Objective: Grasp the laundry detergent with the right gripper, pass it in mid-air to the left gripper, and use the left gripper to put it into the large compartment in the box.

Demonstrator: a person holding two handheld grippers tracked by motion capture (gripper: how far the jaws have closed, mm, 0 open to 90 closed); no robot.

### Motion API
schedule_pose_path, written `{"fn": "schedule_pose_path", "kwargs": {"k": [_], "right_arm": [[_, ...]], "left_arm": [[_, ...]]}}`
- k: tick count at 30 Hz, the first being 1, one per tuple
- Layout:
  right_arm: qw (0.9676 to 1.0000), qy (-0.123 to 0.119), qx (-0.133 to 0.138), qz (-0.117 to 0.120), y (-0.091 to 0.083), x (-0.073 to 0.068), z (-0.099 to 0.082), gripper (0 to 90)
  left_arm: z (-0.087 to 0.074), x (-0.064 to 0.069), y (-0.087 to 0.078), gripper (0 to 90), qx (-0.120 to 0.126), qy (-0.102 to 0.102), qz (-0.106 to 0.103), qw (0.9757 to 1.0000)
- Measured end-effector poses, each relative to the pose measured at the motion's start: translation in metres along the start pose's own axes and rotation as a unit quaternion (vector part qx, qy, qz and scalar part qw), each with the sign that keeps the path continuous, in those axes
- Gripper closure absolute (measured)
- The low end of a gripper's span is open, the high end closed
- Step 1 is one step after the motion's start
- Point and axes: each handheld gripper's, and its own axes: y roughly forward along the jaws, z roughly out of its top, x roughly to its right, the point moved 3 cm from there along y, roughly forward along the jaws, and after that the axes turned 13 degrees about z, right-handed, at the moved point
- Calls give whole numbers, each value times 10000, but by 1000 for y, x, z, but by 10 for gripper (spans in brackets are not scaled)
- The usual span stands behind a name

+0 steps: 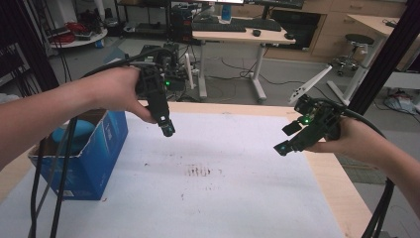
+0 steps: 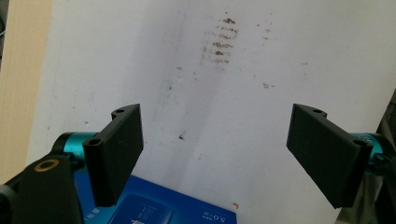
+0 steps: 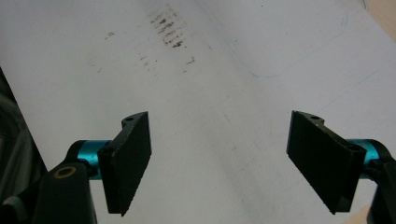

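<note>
White sheeting (image 1: 237, 198) covers the table (image 1: 332, 173), smudged with brown marks (image 1: 200, 172) ahead of both claws. The left claw (image 1: 167, 129) hangs open with nothing between its jaws, and the blue cardboard box (image 1: 94, 158) sits just beside and below it, toward the person's left, its top flap raised and a rounded blue object (image 1: 74, 136) inside. The right claw (image 1: 285, 144) is also open and empty, well apart from the box. By its look the box is light, stiff-walled card that may dent under a hard pinch; the upper wall edge or the flap seems the best place to grip.
</note>
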Motion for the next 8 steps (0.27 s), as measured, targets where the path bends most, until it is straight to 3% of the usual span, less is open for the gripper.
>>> {"fn": "schedule_pose_path", "kwargs": {"k": [8], "right_arm": [[10000, 16, -21, -8, -1, 0, -1, 218]], "left_arm": [[-1, 0, 2, 189, -14, -11, -21, 10000]]}}
